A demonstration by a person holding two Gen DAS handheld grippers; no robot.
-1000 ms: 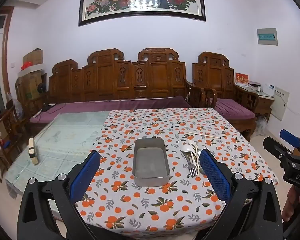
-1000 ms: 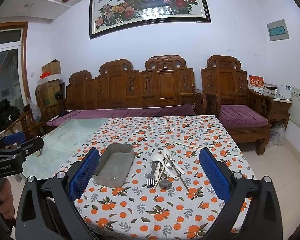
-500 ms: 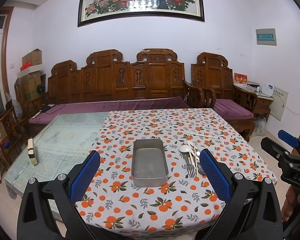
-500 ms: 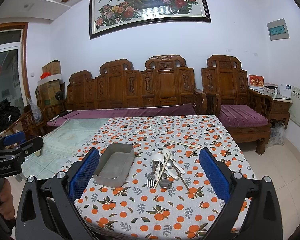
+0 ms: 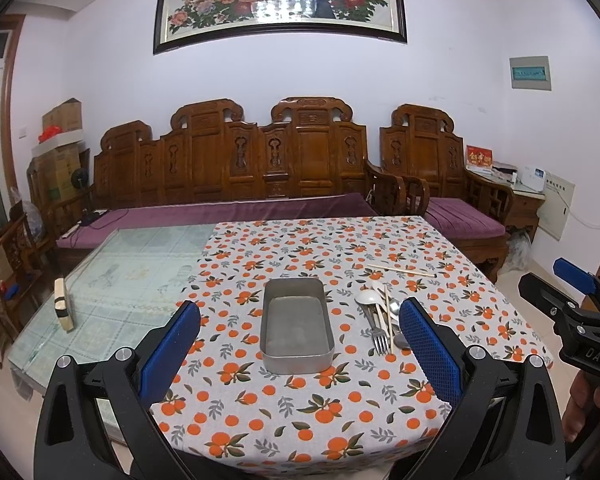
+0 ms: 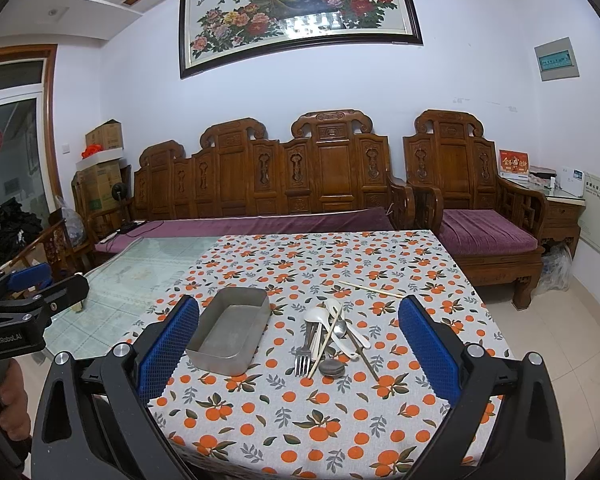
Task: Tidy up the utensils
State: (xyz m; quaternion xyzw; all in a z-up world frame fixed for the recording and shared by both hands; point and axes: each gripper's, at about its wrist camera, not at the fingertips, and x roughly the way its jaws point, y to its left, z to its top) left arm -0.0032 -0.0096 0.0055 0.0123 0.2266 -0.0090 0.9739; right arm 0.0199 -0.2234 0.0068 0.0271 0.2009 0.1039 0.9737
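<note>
Right now both grippers hover w/ jaws spread wide, nothing held, short of the table's near edge. Left gripper (image 5: 300,338) faces the metal tray (image 5: 297,326); right gripper (image 6: 299,338) faces the utensil pile (image 6: 332,334) just beside it on the orange-print cloth (image 6: 320,420). Lone chopstick (image 6: 370,289) lies farther back, possibly a pair.
</note>
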